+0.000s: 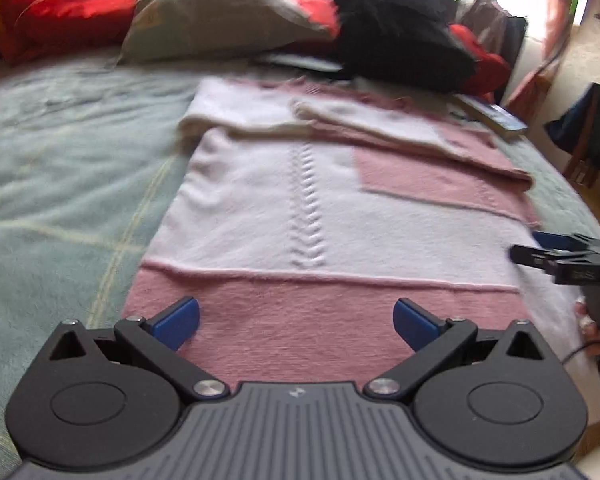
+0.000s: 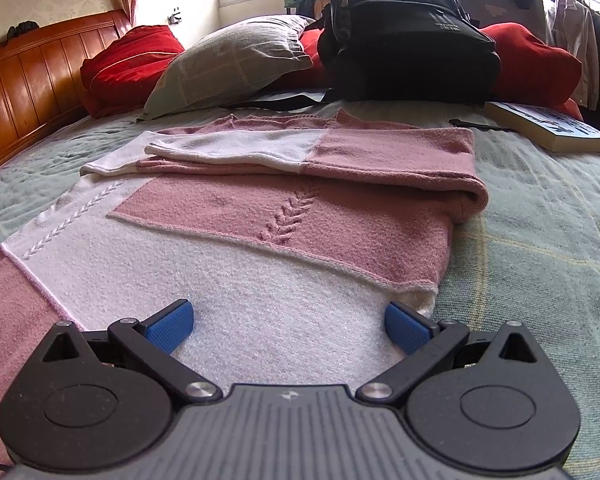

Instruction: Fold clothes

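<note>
A pink and white knitted sweater (image 1: pixel 300 208) lies flat on the bed, its sleeves folded across the upper part. It also shows in the right wrist view (image 2: pixel 260 240). My left gripper (image 1: pixel 296 322) is open and empty, just above the pink hem band at the near left. My right gripper (image 2: pixel 288 326) is open and empty over the white band near the sweater's near right corner. The right gripper also shows at the right edge of the left wrist view (image 1: pixel 540 250).
The bed has a grey-green checked cover (image 2: pixel 540 240). At the far end lie a grey pillow (image 2: pixel 236 60), red cushions (image 2: pixel 132 64) and a black backpack (image 2: pixel 404 32). A book (image 2: pixel 548 128) lies at the far right. A wooden headboard (image 2: pixel 24 80) stands at the left.
</note>
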`<state>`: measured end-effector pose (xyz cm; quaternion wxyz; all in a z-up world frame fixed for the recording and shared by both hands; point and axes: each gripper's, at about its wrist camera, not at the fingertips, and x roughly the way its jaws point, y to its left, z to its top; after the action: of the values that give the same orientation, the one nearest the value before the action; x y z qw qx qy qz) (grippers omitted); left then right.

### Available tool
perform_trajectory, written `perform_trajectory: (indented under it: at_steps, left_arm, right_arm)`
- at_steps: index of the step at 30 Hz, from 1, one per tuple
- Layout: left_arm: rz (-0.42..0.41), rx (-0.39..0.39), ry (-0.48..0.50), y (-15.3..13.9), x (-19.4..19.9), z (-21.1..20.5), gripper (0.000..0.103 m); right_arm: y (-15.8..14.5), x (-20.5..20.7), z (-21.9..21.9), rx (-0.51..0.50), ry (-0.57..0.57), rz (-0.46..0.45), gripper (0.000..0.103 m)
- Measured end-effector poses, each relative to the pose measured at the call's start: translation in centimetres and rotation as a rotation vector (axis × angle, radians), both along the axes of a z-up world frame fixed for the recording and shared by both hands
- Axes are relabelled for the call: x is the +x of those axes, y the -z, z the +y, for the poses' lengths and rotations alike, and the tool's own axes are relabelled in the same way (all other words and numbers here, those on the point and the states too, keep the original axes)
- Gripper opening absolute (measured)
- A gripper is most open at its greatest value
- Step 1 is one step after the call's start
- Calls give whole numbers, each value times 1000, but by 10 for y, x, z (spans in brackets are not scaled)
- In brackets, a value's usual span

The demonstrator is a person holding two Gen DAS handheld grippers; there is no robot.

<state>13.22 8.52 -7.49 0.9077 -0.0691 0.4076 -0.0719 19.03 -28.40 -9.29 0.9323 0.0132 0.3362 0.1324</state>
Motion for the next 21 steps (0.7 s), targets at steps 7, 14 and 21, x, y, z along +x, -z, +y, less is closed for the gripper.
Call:
perform_trajectory:
  at_steps: [7, 14, 21]
  left_arm:
    - [-13, 7, -30, -12, -16, 14, 102]
    - [-83, 3, 21, -34, -33, -3, 102]
    - [-42, 0, 58, -6, -49, -16, 102]
  right_arm:
    - [0, 0, 0, -8, 1, -2, 103]
    - [-5, 0, 7, -53, 5, 18, 103]
    - [-28, -19, 12, -90, 13, 20, 103]
